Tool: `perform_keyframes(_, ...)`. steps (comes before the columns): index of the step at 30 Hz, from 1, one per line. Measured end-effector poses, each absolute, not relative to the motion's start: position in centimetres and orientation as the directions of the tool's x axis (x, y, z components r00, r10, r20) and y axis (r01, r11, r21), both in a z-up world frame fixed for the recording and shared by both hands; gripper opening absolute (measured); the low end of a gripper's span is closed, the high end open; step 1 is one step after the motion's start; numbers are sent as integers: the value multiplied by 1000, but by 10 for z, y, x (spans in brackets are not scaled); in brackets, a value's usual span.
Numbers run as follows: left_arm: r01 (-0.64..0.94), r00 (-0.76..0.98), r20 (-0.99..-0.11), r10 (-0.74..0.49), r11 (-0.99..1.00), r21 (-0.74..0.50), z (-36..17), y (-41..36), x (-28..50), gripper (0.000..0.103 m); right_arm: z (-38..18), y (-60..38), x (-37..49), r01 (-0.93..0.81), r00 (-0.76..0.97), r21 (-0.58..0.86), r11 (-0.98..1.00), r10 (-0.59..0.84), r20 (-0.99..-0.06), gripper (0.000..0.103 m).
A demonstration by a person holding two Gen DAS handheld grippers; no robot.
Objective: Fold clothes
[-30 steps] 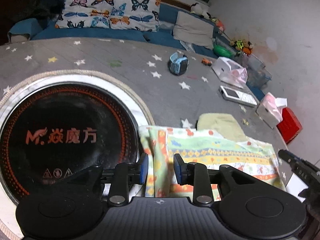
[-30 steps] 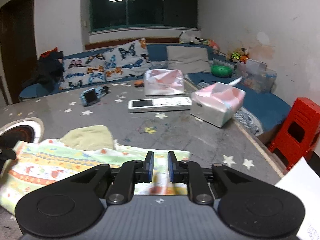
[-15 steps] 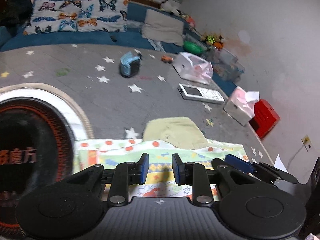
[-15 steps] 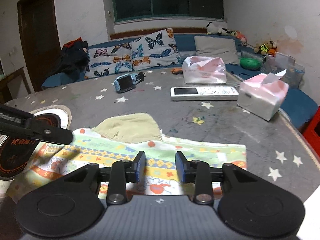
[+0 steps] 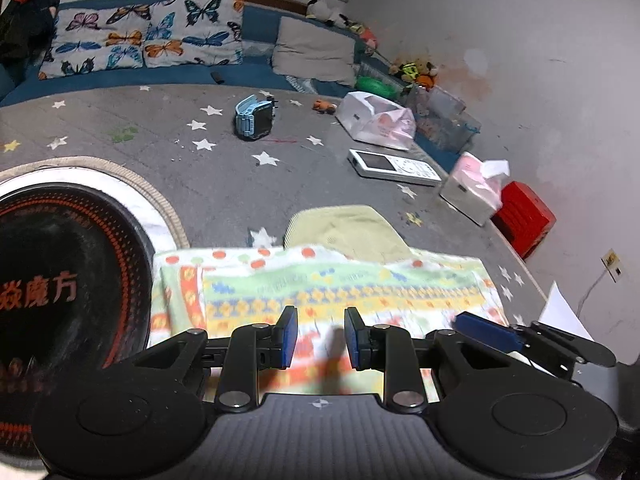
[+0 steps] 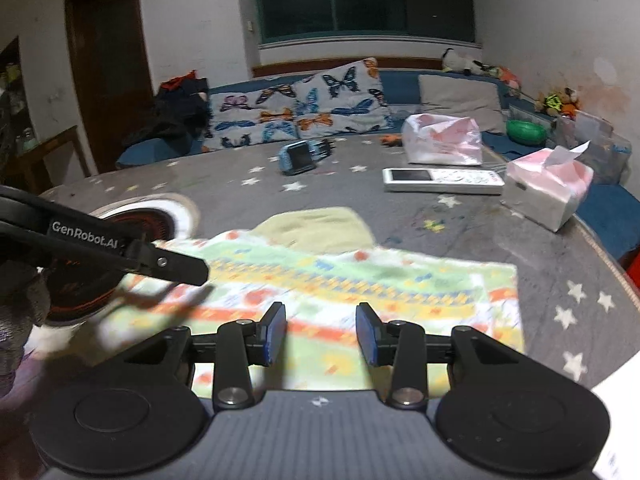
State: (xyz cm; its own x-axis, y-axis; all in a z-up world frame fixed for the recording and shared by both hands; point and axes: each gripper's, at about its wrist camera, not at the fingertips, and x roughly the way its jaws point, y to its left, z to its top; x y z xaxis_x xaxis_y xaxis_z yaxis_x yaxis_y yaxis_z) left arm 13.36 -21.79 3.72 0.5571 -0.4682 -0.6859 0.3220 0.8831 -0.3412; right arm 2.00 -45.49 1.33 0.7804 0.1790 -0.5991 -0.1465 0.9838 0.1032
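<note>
A patterned cloth [image 5: 320, 284] in green, yellow and orange lies flat on the grey star-print table, folded into a long strip; it also shows in the right wrist view [image 6: 360, 284]. A pale green garment [image 5: 344, 232] lies just behind it, partly under its far edge, also in the right wrist view [image 6: 320, 226]. My left gripper [image 5: 320, 338] is open and empty above the cloth's near edge. My right gripper [image 6: 322, 334] is open and empty above the cloth. The right gripper's finger shows at the right of the left wrist view [image 5: 488, 332].
A round black induction hob [image 5: 60, 280] sits at the left. A white remote [image 5: 396, 166], a tissue box [image 5: 474, 192], a plastic bag [image 5: 376, 120] and a blue toy [image 5: 254, 118] lie farther back. A sofa with butterfly pillows [image 5: 140, 40] stands behind the table.
Both grippers have opened wider and pulled back above the cloth, which now lies released on the table. The right gripper's jaws were nearly shut one second ago.
</note>
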Motion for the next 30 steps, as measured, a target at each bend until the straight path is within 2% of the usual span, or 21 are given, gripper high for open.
perform_keyframes(4,346,572,-673,-469,882,-320,40,-209,108,27,16,-439,-4,-177,788,78,981,189,-587,47)
perform_keyframes(13,349,581,-688,-435,897,-272,28,-202,75,27,14,-406,-34,-241,784,15,970,204,-586,47)
perform_keyframes(21,311,588,-687,-428,903,-296,29,-191,67,27,9,-394,-34,-234,791,-3,972,188,-582,48)
perform_keyframes(26,298,589,-691,-418,908,-295,32,-184,58,34,12,-394,-42,-229,794,-2,973,186,-578,54)
perform_keyframes(30,288,593,-692,-412,911,-295,34,-181,50,48,15,-395,-49,-205,797,1,979,168,-581,66)
